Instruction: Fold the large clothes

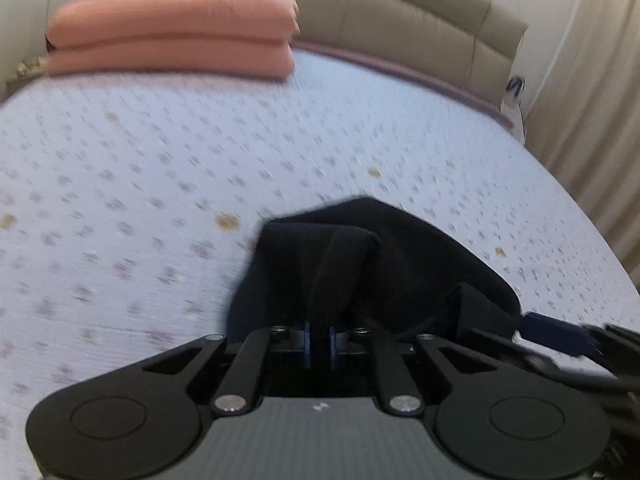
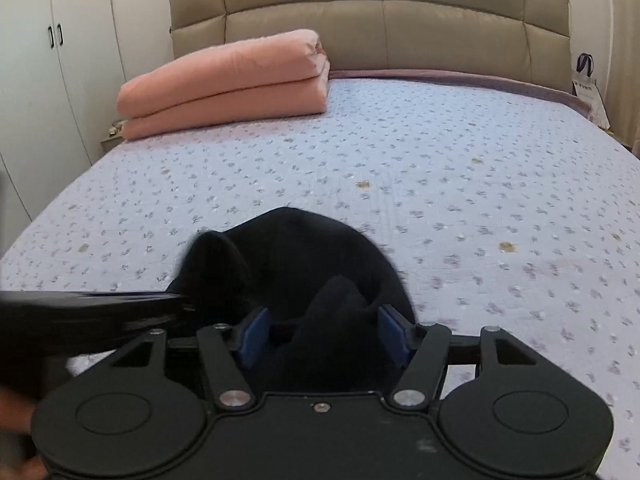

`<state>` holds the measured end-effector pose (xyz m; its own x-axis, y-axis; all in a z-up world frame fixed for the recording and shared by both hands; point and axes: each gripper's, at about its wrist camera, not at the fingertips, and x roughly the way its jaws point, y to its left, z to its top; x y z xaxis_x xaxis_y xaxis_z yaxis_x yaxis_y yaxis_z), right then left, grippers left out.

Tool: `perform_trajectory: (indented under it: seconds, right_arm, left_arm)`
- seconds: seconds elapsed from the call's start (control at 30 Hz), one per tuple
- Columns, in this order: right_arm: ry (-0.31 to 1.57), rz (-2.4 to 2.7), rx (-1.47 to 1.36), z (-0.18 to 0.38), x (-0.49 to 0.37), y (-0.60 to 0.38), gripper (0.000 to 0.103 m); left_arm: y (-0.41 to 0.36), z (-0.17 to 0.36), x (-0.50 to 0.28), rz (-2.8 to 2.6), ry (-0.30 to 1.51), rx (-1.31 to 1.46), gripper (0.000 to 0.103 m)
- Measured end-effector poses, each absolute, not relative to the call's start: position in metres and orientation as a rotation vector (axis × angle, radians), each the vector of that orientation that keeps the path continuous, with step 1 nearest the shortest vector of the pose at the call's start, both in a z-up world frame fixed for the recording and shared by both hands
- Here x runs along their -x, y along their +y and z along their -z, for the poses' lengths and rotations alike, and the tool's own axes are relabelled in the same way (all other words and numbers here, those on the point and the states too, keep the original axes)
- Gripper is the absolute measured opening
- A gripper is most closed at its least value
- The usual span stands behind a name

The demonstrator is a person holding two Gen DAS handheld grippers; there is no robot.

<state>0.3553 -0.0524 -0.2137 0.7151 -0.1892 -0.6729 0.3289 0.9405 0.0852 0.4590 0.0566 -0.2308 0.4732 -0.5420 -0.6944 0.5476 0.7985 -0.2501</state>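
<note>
Left wrist view is smeared by motion blur, so the print on the bedspread reads only as streaks and the weave of the black garment cannot be made out. The left tool has its blue pads nearly together, clenched on a narrow fold of that cloth, which rises from the pinch and spreads forward over the bed. At the lower right edge of this view the right tool shows only as a blurred blue pad and dark linkage, cut off by the frame.

Right wrist view is sharper. The right tool's blue pads stand wide apart, with a bunched hump of the black garment lying between them; whether either pad touches the cloth cannot be told, since black cloth merges with black frame. The left tool enters from the left as a dark blurred bar reaching the garment's edge.

The garment is a crumpled, rounded heap on the near part of the bed, its outline and type hidden in the folds. A folded pink quilt lies well apart near the headboard.
</note>
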Motion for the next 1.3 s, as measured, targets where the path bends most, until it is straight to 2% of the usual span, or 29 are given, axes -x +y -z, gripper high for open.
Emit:
perform_trajectory:
  seconds: [0.03,0.1,0.13,0.17,0.23,0.43,0.5,0.53,0.57,0.63,0.67,0.73,0.83,0.87,0.9,1.0,1.03,1.07,1.1,1.13,1.17,1.2,1.27,1.3]
  right_arm:
    - [0.747,0.303,-0.175,0.220,-0.364,-0.047,0.074]
    - [0.825,0.356,-0.063,0.237,-0.380,-0.039,0.041]
    - [0.853,0.376,-0.034,0.243,-0.384,-0.039,0.020]
    - [0.860,0.380,-0.052,0.245,-0.381,-0.045,0.014]
    - [0.823,0.381,-0.106,0.235,-0.365,-0.061,0.011]
    - [0.588,0.294,-0.278,0.154,-0.285,-0.105,0.011]
    - [0.579,0.259,-0.240,0.152,-0.266,-0.103,0.012]
    - [0.579,0.214,-0.232,0.157,-0.258,-0.102,0.017]
    - [0.600,0.172,-0.218,0.167,-0.253,-0.103,0.037]
    - [0.726,0.203,-0.147,0.197,-0.248,-0.106,0.059]
    - [0.829,0.234,-0.133,0.215,-0.246,-0.113,0.051]
    - [0.895,0.220,-0.215,0.228,-0.229,-0.127,0.047]
    - [0.902,0.249,-0.159,0.216,-0.215,-0.122,0.047]
    - [0.889,0.250,-0.145,0.209,-0.215,-0.120,0.047]
    - [0.871,0.248,-0.149,0.202,-0.217,-0.119,0.047]
    - [0.768,0.201,-0.182,0.180,-0.235,-0.108,0.047]
    - [0.739,0.187,-0.186,0.177,-0.244,-0.103,0.054]
    - [0.721,0.173,-0.188,0.175,-0.258,-0.097,0.066]
    - [0.717,0.164,-0.190,0.174,-0.271,-0.092,0.068]
    - [0.717,0.148,-0.189,0.175,-0.284,-0.088,0.068]
    - [0.725,0.130,-0.182,0.178,-0.298,-0.082,0.068]
    - [0.751,0.115,-0.171,0.183,-0.314,-0.078,0.068]
    - [0.816,0.074,-0.142,0.197,-0.343,-0.074,0.079]
    - [0.839,0.061,-0.133,0.202,-0.352,-0.075,0.079]
  left_arm:
    - [0.068,0.228,-0.458,0.672,0.831,0.021,0.009]
    - [0.093,0.219,-0.460,0.691,0.806,0.111,0.009]
    - [0.105,0.215,-0.461,0.681,0.795,0.128,0.009]
    - [0.113,0.209,-0.461,0.659,0.786,0.125,0.009]
    - [0.130,0.205,-0.465,0.651,0.790,0.132,0.008]
    - [0.172,0.170,-0.451,0.646,0.727,0.134,0.008]
    - [0.182,0.163,-0.441,0.669,0.720,0.124,0.008]
    - [0.185,0.163,-0.437,0.670,0.727,0.102,0.008]
    - [0.186,0.168,-0.436,0.660,0.744,0.060,0.009]
    - [0.189,0.196,-0.439,0.584,0.830,-0.055,0.012]
    - [0.193,0.212,-0.443,0.553,0.900,-0.080,0.014]
    - [0.209,0.230,-0.443,0.554,0.994,-0.047,0.017]
    - [0.225,0.212,-0.418,0.616,0.943,-0.107,0.023]
    - [0.230,0.206,-0.410,0.615,0.920,-0.149,0.031]
    - [0.235,0.202,-0.406,0.594,0.908,-0.180,0.035]
    - [0.245,0.185,-0.412,0.578,0.875,-0.147,0.034]
    - [0.242,0.175,-0.418,0.616,0.852,-0.080,0.034]
    - [0.236,0.170,-0.425,0.647,0.836,-0.035,0.035]
    - [0.224,0.164,-0.433,0.666,0.814,-0.006,0.036]
    - [0.208,0.161,-0.442,0.679,0.796,0.000,0.041]
    - [0.191,0.161,-0.453,0.708,0.793,-0.009,0.051]
    - [0.176,0.165,-0.462,0.738,0.797,-0.021,0.054]
    - [0.146,0.178,-0.484,0.767,0.838,-0.043,0.058]
    - [0.135,0.187,-0.495,0.803,0.879,-0.052,0.059]
